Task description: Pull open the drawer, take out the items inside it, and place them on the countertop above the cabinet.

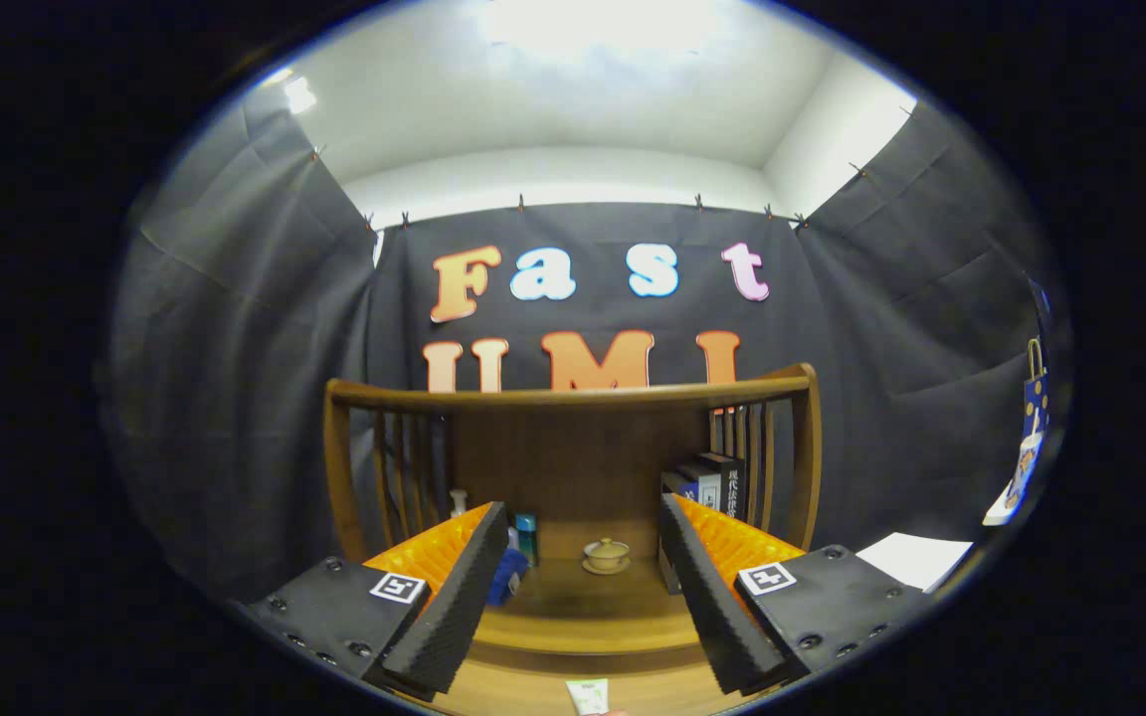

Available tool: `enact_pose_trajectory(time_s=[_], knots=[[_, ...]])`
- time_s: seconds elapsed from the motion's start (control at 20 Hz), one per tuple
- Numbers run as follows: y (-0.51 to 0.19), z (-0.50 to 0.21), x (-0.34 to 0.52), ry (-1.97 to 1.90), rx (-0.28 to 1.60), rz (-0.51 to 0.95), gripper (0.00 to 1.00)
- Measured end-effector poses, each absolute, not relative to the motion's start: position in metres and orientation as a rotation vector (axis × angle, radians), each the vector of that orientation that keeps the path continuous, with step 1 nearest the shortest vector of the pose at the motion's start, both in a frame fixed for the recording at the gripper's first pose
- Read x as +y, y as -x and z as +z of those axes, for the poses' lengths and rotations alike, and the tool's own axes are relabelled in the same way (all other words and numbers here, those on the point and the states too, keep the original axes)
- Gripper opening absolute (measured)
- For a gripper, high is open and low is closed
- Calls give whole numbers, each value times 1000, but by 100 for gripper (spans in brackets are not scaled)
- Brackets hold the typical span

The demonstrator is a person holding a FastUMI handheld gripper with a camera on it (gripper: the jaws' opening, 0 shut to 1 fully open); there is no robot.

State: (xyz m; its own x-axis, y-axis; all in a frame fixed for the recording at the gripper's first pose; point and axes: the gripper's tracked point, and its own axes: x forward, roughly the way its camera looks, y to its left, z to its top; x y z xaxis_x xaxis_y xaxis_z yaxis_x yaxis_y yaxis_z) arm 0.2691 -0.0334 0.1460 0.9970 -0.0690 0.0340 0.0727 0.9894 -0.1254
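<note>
The wooden cabinet (573,457) fills the space ahead of me, a warm brown piece with a curved top rail, slatted spindle sides and a smooth, slightly glossy countertop (583,602) running out beyond my fingers. My gripper (581,597) is spread wide with nothing between the fingers, and its ribbed inner pads face each other across bare wood. I can't make out the drawer from here; I judge it sits below the counter's front edge, under my line of sight, so the step in hand is to tip down, find its pull, and draw it straight out without twisting. On the counter, upright books (712,482) stand behind my right finger, hard-edged and matte. A small blue container (526,537) and a pale little bottle (458,500) sit behind the left finger. Between the fingers, well beyond them, rests a small lidded ceramic cup (606,555) on a saucer, round and glazed. Close below lies a small white tube (588,694), likely already set out.
</note>
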Motion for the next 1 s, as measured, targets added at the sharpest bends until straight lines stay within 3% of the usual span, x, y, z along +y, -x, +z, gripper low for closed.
enact_pose_trajectory(time_s=[0.35,0.6,0.8,1.0], knots=[[-317,-40,-44,190,442,-66,99],[-316,-157,-64,175,788,-92,100],[-290,-217,-70,173,1042,-83,99],[-277,-246,-76,205,1156,-110,99]])
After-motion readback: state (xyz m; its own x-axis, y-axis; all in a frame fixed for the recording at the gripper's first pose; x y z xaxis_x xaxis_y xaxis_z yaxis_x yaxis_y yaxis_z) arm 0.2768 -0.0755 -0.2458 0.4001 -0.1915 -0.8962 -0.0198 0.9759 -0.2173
